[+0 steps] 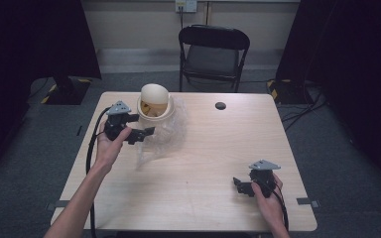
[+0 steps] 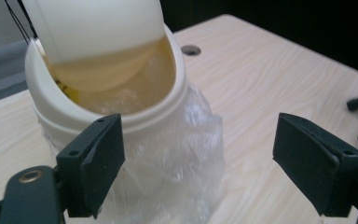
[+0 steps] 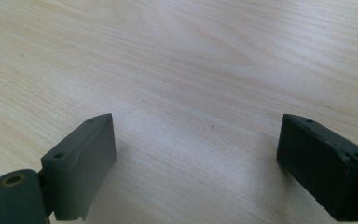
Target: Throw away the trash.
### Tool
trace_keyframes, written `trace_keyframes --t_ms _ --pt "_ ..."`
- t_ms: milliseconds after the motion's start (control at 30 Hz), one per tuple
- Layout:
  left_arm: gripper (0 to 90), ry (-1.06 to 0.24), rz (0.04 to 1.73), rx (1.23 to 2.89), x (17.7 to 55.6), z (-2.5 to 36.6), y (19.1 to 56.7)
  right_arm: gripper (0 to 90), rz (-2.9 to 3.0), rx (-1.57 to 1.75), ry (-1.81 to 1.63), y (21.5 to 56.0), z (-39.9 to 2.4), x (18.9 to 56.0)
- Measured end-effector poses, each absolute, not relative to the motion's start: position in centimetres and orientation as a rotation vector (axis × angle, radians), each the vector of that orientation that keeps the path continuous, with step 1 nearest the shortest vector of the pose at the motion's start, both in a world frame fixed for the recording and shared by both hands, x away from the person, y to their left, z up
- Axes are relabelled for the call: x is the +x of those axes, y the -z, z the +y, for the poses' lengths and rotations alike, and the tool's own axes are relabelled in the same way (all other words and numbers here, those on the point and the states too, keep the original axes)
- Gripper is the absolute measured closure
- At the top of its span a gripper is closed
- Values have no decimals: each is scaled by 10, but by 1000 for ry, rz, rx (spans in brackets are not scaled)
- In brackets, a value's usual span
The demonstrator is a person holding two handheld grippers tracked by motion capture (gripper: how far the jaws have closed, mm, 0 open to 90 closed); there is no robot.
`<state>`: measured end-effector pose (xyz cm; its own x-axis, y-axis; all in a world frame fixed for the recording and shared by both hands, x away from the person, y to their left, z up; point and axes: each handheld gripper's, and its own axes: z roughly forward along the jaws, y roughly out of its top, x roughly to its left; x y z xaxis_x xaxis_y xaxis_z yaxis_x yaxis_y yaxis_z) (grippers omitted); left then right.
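A: Item one, left of frame: left claw [image 1: 148, 132], jaws apart, nothing between them. Small cream bin [image 1: 155, 105] with swing lid, upper left of centre, wrapped in a clear plastic bag [image 1: 164, 134].

B: Position?

A: Bin just beyond the jaw tips, rim by the left jaw.

B: Risk?

A: Closing on loose bag alone could tip the bin.

B: Right?

A: Right claw [image 1: 242, 186], open, lower right, over bare tabletop [image 1: 213, 148].
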<state>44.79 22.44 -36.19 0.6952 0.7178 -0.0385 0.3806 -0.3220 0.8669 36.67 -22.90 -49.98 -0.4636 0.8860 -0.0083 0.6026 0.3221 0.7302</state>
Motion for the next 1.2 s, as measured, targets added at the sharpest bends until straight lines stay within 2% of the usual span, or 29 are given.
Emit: trace_keyframes --t_ms 500,1200 --pt "163 -426 887 1960 412 240 394 106 2185 1317 -941 500 -229 367" --pt "163 -417 1071 1992 372 280 465 106 2185 1317 -941 500 -229 367"
